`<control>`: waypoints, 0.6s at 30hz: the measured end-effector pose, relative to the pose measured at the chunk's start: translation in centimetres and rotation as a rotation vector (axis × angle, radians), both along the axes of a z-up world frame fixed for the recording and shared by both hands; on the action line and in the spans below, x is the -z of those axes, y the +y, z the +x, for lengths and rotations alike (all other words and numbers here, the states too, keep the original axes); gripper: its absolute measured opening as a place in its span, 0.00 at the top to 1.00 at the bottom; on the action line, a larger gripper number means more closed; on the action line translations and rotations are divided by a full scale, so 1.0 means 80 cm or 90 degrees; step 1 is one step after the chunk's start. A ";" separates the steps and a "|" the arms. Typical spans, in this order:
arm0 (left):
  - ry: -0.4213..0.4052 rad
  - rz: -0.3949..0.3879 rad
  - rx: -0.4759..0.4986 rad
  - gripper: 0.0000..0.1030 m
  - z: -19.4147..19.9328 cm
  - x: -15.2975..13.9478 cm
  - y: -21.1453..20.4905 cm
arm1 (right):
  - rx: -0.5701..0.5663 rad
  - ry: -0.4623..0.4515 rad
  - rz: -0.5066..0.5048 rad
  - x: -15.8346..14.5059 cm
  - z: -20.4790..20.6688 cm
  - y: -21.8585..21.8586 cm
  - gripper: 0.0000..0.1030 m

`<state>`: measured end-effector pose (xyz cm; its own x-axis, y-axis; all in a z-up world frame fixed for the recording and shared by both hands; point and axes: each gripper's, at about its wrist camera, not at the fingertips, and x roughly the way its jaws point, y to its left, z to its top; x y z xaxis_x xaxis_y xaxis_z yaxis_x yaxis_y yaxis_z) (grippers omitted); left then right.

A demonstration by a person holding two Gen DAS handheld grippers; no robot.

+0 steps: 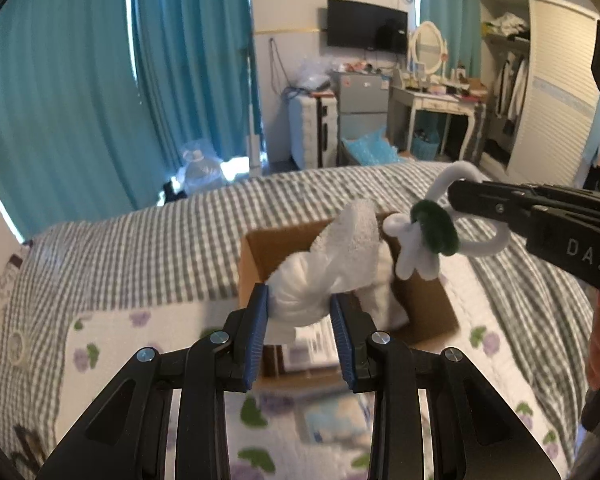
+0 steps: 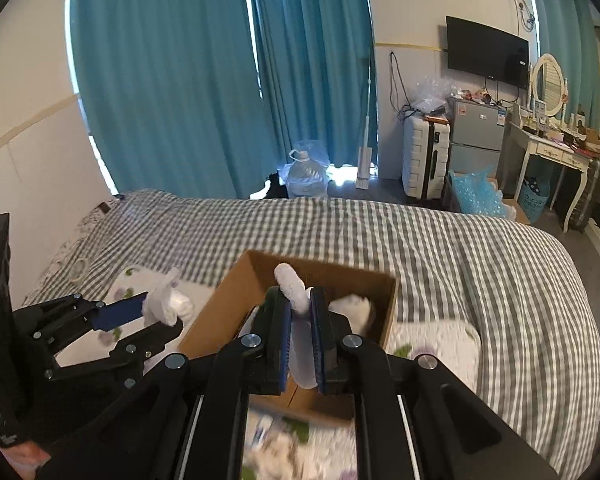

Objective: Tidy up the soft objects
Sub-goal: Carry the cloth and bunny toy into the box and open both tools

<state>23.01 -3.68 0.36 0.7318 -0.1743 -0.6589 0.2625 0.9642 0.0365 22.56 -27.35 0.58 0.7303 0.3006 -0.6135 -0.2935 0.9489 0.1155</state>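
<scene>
White soft things already lie in the cardboard box point(image 2: 384, 316), while the left hand-held gripper point(image 1: 300, 320) squeezes a white cloth point(image 1: 324, 272) and the right hand-held gripper point(image 2: 300, 324) pinches a fuzzy white toy point(image 1: 424, 236) above it, both not dropped in yet

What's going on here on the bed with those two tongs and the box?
A person is sorting soft things into an open brown cardboard box on the checked bed. The left tongs are shut on a bunched white fluffy cloth over the box. The right tongs grip a white pipe-cleaner figure with a green ring just above it. White soft items already lie inside.
</scene>
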 end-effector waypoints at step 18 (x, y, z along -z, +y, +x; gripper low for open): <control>0.041 0.010 -0.024 0.31 0.121 0.091 -0.020 | 0.055 0.062 0.007 0.115 0.133 -0.017 0.68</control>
<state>32.67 -5.26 -6.90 0.6932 -0.1373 -0.7076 0.2288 0.9728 0.0354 33.21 -28.72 -8.62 0.6910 0.2455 -0.6799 -0.1973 0.9689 0.1493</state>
